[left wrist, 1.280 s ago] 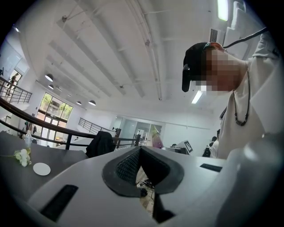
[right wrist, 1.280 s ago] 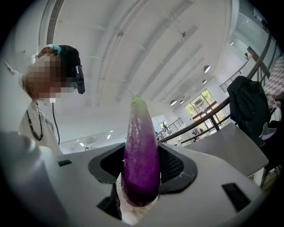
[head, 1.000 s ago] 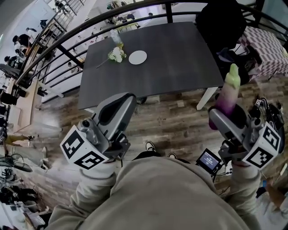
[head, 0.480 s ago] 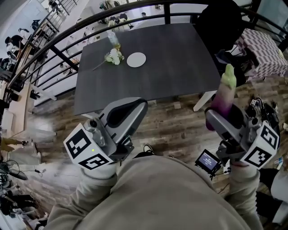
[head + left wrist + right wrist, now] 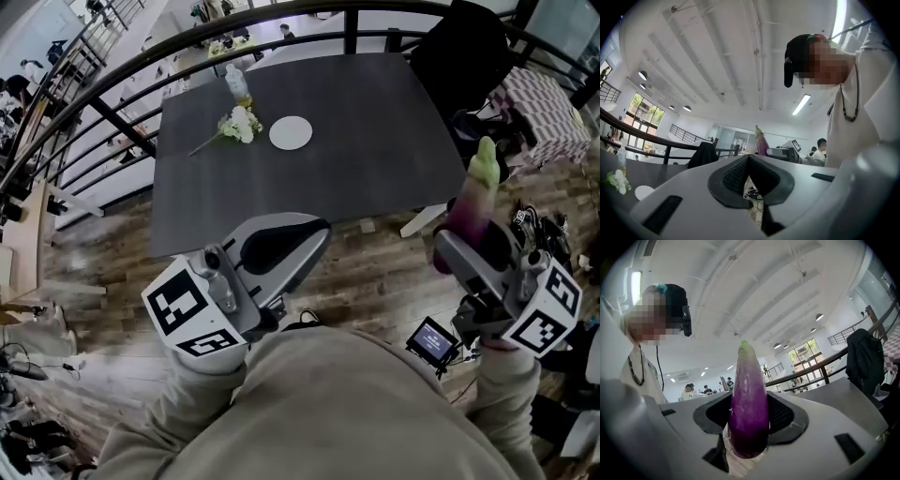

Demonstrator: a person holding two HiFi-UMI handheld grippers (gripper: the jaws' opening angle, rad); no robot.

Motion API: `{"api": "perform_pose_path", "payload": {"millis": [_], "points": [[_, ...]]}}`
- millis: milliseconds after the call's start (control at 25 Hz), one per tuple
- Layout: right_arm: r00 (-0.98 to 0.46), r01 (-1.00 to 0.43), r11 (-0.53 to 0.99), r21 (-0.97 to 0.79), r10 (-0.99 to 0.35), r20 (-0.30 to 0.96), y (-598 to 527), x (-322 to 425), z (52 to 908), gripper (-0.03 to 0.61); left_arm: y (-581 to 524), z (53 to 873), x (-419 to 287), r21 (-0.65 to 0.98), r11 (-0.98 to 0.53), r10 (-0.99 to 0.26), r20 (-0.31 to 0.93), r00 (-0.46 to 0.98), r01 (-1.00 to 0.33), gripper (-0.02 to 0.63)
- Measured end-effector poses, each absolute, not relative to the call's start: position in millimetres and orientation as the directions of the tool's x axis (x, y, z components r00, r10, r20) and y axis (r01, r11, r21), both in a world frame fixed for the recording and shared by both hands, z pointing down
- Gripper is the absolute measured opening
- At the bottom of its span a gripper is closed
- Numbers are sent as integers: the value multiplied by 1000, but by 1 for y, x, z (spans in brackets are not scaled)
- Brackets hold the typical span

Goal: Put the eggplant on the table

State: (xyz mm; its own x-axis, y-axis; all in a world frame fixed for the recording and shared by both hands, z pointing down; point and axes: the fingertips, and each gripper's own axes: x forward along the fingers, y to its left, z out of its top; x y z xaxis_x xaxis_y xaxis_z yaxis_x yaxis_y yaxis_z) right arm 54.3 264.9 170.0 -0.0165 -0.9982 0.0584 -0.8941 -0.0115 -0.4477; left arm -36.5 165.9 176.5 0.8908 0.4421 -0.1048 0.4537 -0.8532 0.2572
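Right tongs [image 5: 466, 246] are pinching the eggplant [image 5: 474, 192] by its purple lower end, pads on both sides. The eggplant is standing upright, green tip up, over the floor [image 5: 375, 272] just off the near right corner of the dark surface [image 5: 366, 141], not on it. Left tongs [image 5: 298, 241] are sitting with tips pressed together, empty, at the surface's near edge. A plate [image 5: 290, 132], flowers [image 5: 240, 123] and a bottle [image 5: 236, 84] are sitting at the far left of it.

Overhead head view, low gripper views share table [image 5: 375, 141]
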Motion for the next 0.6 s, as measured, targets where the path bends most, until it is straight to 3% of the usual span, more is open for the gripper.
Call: {"api": "perform_pose_path", "payload": {"millis": [280, 600], "points": [[-50, -911, -9, -411, -990, 133, 199, 40, 177, 222, 132, 190, -66, 278, -829, 467, -134, 874, 486, 5], [-143, -921, 61, -386, -972, 188, 135, 11, 183, 222, 74, 202, -113, 353, -855, 339, -172, 925, 379, 5]]}}
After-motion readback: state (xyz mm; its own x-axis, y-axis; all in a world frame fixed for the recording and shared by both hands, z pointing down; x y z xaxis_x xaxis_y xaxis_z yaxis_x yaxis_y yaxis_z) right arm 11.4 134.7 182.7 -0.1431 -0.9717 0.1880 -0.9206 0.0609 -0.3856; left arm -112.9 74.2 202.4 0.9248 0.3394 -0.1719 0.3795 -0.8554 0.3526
